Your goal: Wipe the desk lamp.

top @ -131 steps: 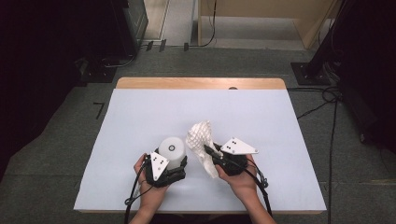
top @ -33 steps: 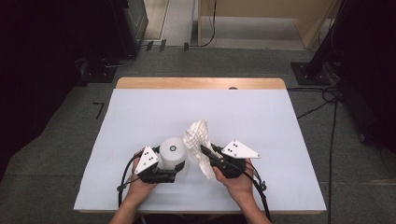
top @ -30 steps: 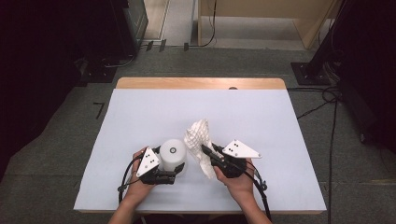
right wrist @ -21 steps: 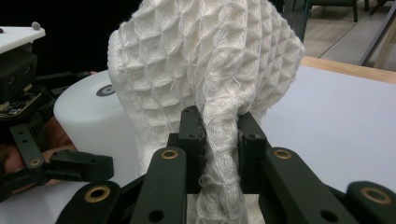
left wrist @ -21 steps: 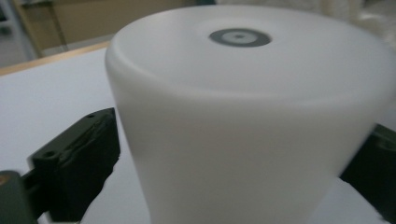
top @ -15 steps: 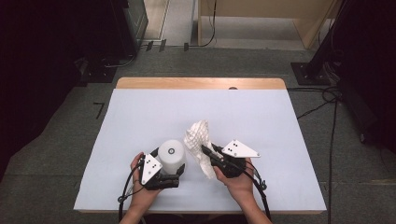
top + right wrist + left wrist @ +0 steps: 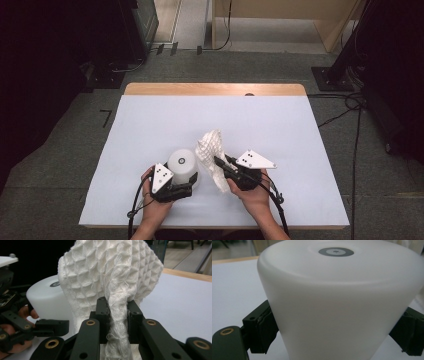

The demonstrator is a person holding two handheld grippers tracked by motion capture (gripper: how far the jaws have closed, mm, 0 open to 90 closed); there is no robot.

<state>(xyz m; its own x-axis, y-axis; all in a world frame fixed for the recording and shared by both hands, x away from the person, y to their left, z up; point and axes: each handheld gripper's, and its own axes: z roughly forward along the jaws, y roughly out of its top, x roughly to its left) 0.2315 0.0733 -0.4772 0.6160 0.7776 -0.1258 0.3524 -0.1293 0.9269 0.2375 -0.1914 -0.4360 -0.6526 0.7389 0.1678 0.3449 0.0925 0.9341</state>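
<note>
One white cup (image 7: 183,165), upside down, sits near the desk's (image 7: 150,125) 6 o'clock edge, beside one waffle cloth (image 7: 211,150). Left gripper (image 7: 186,186) fingers flank the cup, and whether they press it I cannot tell; right gripper (image 7: 218,162) fingers pinch the cloth. Since earlier, the left gripper has shifted slightly around the cup.

1. Table (image 7: 150,125): pale white-lilac top, bare wooden strip (image 7: 215,89) along the far edge.
2. Floor (image 7: 50,165): grey carpet on all sides.
3. Black cables (image 7: 356,130) trail down the right side, past a dark stand base (image 7: 332,78).
4. Light wooden panel (image 7: 285,10) beyond the table.
</note>
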